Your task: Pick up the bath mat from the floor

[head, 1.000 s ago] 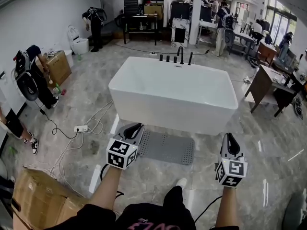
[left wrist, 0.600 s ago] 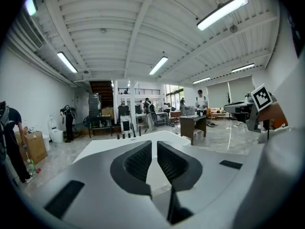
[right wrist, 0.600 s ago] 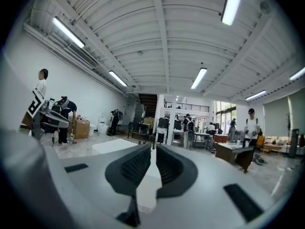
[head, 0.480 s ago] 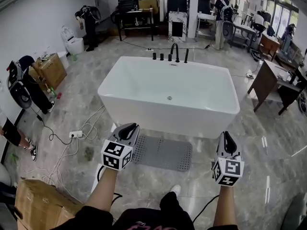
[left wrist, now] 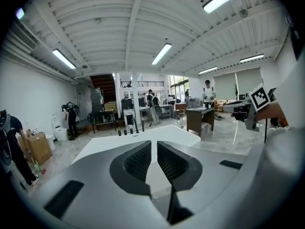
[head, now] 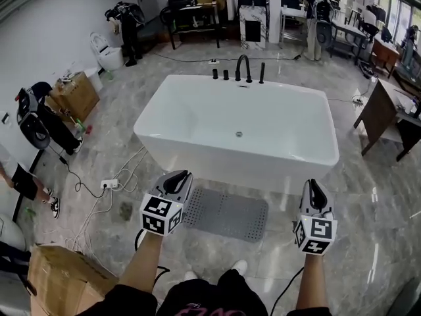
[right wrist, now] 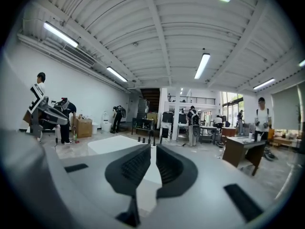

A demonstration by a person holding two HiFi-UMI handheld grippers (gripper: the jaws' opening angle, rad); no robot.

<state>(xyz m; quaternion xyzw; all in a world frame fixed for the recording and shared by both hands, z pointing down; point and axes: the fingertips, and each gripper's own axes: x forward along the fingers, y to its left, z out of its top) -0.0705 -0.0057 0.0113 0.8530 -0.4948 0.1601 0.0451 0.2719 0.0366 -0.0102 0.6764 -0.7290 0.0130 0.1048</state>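
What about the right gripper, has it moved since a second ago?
Yes. The right gripper has moved forward, toward the bathtub. In the head view its tip now sits closer to the tub's front wall than before.

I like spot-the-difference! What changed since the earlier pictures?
The person walked closer to the bathtub, bringing the left gripper and right gripper forward. Nothing was grabbed or let go. Both grippers stayed shut and empty; the bath mat still lies flat on the floor.
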